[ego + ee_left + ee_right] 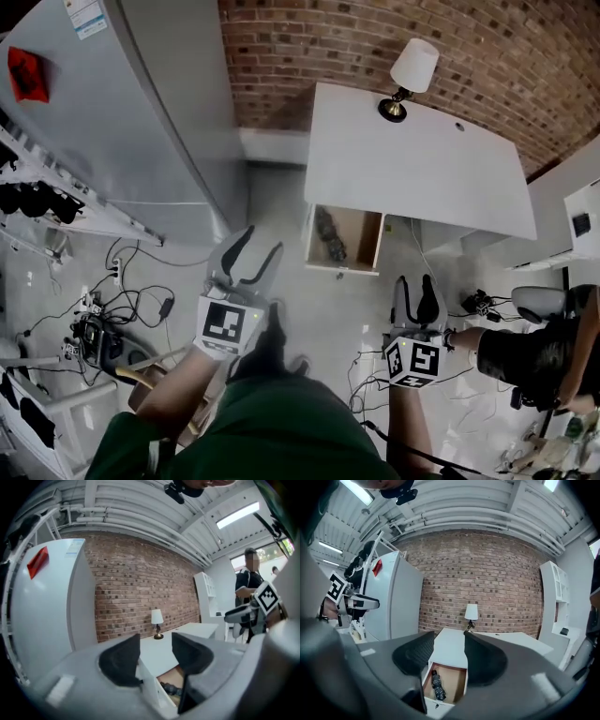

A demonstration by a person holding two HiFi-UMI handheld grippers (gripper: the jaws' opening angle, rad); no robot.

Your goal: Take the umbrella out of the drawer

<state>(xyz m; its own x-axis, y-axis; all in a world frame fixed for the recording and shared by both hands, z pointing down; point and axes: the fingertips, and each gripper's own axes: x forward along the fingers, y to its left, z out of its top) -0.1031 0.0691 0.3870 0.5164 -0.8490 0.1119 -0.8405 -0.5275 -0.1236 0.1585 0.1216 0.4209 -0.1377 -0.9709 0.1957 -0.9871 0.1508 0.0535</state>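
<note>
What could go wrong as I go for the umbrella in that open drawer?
The umbrella lies close to the left wall of the drawer, so a jaw of the left tool or right tool, both open, might catch the wall instead of closing round it. Loose cables lie on the floor beside you; stepping closer could snag one.

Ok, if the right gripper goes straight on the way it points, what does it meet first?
Likely the open drawer of the white desk, where the umbrella lies. The right gripper frames it between its open jaws, with nothing nearer in view, though depth is unclear.
</note>
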